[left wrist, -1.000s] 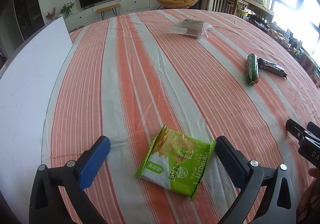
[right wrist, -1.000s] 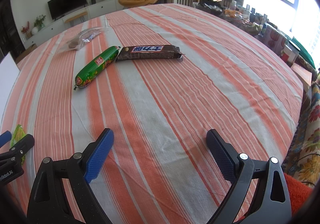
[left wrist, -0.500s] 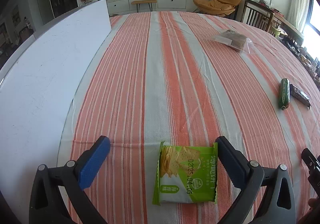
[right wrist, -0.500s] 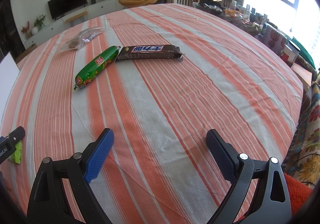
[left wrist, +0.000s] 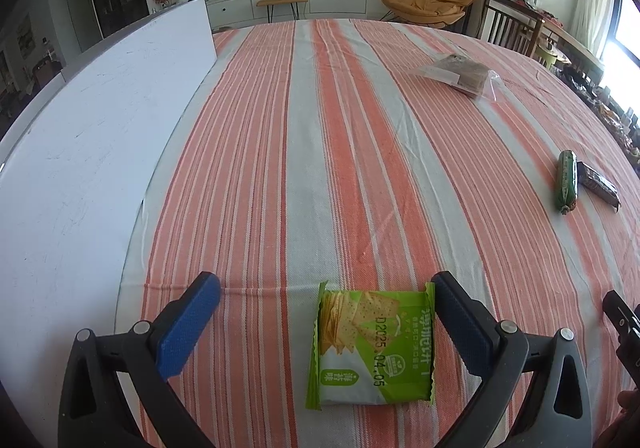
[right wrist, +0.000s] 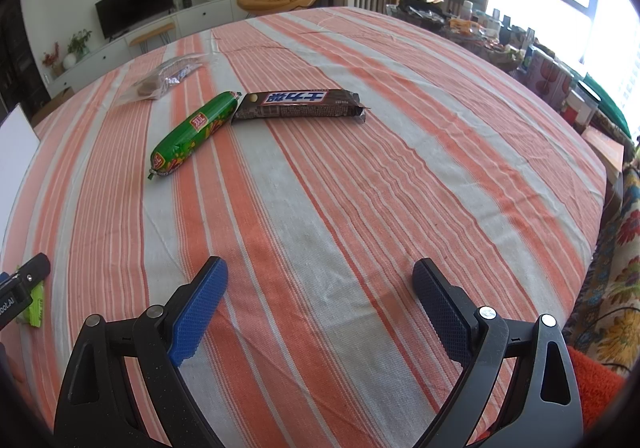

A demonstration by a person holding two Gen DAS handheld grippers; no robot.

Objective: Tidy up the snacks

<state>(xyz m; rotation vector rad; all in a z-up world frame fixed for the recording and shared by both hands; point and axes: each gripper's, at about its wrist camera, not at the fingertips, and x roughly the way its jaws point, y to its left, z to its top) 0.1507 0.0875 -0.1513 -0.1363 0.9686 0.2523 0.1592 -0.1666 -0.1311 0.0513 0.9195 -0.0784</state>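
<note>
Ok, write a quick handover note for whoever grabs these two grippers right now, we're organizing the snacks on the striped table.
Left gripper: open, empty, straddling the green cracker packet, which lies flat against its right finger.
Right gripper: open, empty, over bare tablecloth.
Farther off: green sausage and chocolate bar, ends nearly touching; clear bag of snacks beyond. White board along the table's left edge.
Done: nothing visibly gathered.
Left: probably close on the cracker packet first, then collect the other three.
</note>
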